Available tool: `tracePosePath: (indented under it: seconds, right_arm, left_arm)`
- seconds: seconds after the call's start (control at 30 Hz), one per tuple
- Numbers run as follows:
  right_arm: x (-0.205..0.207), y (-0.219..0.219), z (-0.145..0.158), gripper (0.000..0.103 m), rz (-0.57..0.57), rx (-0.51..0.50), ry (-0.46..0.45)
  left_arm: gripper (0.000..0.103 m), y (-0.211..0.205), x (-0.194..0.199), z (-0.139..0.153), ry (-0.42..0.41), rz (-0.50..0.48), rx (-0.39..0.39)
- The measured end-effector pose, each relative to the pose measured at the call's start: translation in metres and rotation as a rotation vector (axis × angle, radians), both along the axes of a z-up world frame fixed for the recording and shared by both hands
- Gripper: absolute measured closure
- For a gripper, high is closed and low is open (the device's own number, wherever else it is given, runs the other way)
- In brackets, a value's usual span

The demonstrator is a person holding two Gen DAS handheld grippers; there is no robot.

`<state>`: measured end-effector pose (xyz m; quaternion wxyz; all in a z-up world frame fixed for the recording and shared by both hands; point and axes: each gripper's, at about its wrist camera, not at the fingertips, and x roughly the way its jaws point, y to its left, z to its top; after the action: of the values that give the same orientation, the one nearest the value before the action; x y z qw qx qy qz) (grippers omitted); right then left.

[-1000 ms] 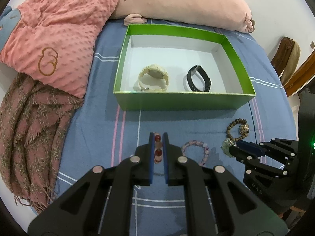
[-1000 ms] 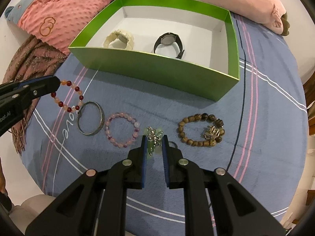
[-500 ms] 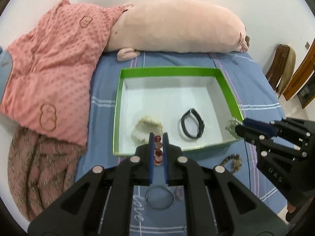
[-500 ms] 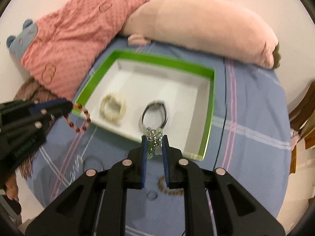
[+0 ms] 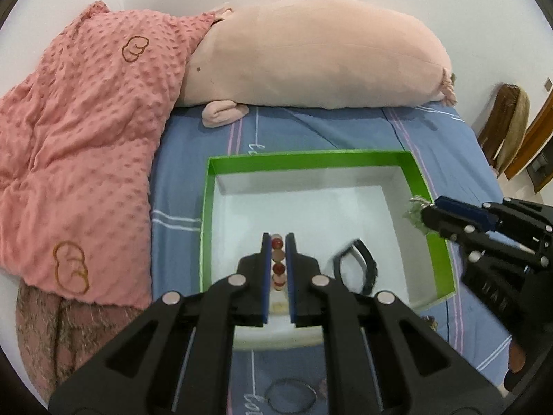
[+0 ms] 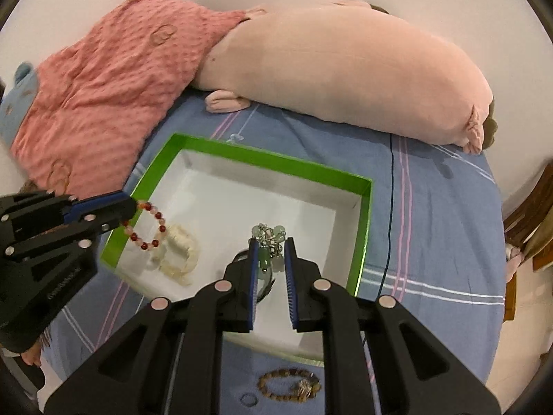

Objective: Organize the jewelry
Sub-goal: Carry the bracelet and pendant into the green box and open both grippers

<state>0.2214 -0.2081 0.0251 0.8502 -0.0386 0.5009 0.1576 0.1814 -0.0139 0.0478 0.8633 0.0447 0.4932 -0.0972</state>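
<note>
Gripping a red bead bracelet [image 6: 147, 226] and seemingly a green charm bracelet [image 6: 271, 242], both claws hang above the watch-holding green box [image 5: 420, 176].

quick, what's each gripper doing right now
left gripper: closed on the red bead bracelet.
right gripper: closed on the green charm bracelet.

Two watches [image 6: 179, 254] lie in the box [image 6: 255, 157] on the bed [image 6: 432, 207]

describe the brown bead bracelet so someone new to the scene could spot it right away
Start at the green box on the blue bedsheet. The brown bead bracelet lies on the sheet just outside the box's near wall, in the right wrist view. Unlike the plain metal bangle, it is a ring of wood-coloured beads with a shiny metal charm.
</note>
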Motion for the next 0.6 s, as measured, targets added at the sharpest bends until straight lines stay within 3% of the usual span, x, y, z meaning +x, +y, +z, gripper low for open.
tracePosePath:
  seconds: [0.27, 0.6]
  right_arm:
    - [0.047, -0.003, -0.031, 0.089, -0.048, -0.015, 0.058]
    - [0.065, 0.007, -0.087, 0.089, -0.065, -0.044, 0.169]
  left_arm:
    - [0.095, -0.002, 0.042, -0.03, 0.054, 0.021, 0.007]
    - [0.095, -0.001, 0.062, -0.075, 0.143, 0.04, 0.008]
